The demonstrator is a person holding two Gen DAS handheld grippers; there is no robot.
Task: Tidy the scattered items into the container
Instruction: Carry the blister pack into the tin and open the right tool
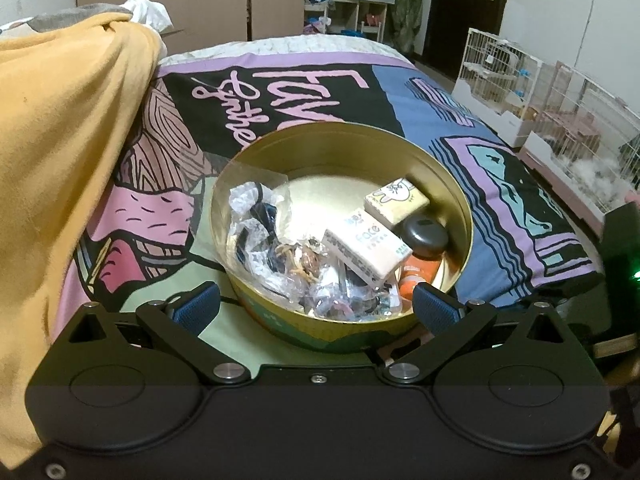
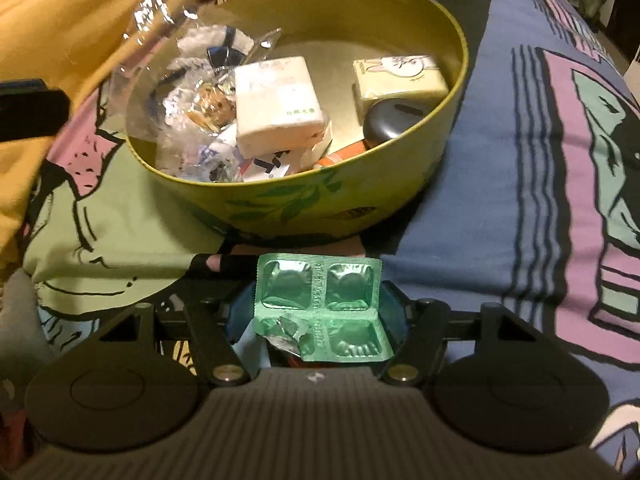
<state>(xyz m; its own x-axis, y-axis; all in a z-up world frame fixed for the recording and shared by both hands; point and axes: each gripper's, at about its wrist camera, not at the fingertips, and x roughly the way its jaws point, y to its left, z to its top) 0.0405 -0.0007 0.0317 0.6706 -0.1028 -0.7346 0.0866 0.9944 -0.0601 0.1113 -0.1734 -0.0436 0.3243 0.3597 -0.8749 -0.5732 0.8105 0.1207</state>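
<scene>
A round gold-green tin sits on the patterned bedspread. Inside lie two tissue packs, a dark round case, an orange item and crinkled clear wrappers. My left gripper is open, its blue pads standing either side of the tin's near rim without touching it. In the right wrist view the tin lies just ahead. My right gripper is shut on a green foil blister pack, one cell torn open, held short of the tin's near wall.
A yellow blanket is heaped left of the tin, close to its rim. Wire pet cages stand on the floor past the bed's right edge. Part of the other gripper's black body shows at the left.
</scene>
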